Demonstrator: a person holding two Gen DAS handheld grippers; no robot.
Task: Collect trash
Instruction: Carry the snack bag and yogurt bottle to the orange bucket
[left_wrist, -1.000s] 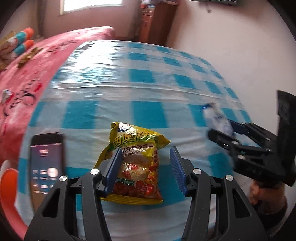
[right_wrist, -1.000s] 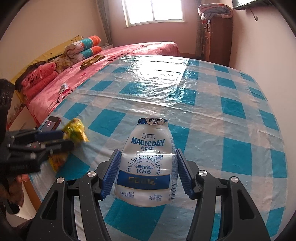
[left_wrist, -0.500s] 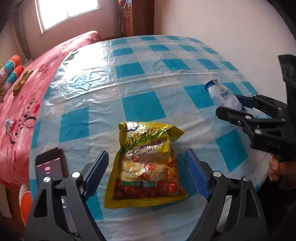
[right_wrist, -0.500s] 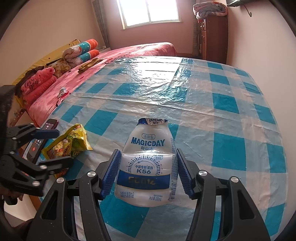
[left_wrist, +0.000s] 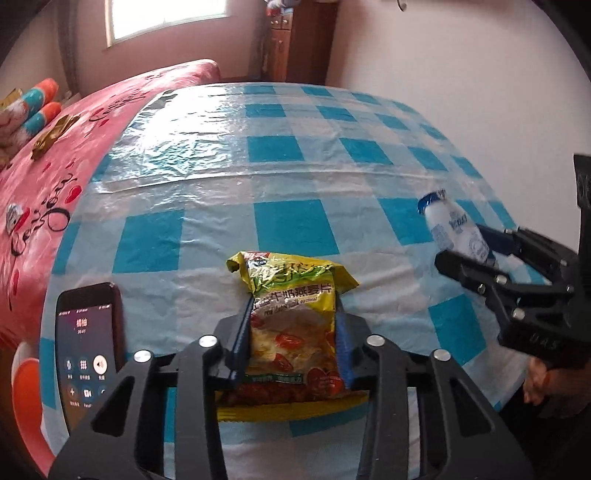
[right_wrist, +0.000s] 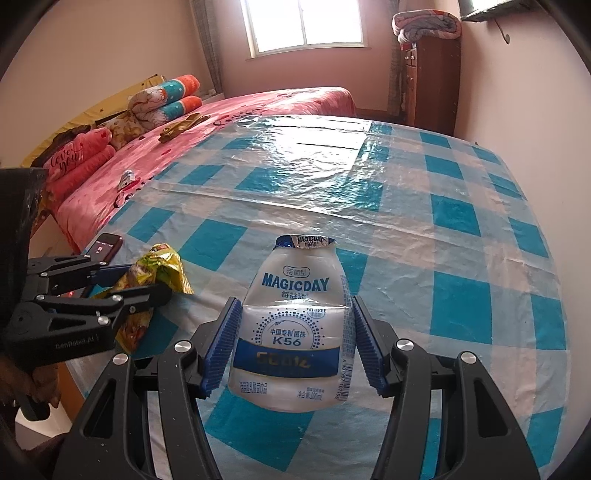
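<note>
Snack bag (left_wrist: 293, 328) is pinched by left gripper (left_wrist: 291, 341); crushed bottle (right_wrist: 293, 332) is clamped by right gripper (right_wrist: 293, 345); both are judged collected, disposal left; no bin is seen.

My left tool (left_wrist: 291, 343), which half a second ago stands wide open around the snack bag (left_wrist: 293, 332), now has both blue pads pressed against the bag's sides, and the bag is pinched narrower between them. A second ago the pads sit close beside the bag, so I open and then clamp. From the right wrist view, the bag (right_wrist: 147, 291) now sits crumpled between the left tool's fingers (right_wrist: 144, 295) instead of lying flat on the worktop (right_wrist: 461, 295). My left camera view also swings back toward the phone (left_wrist: 86, 350).
</note>
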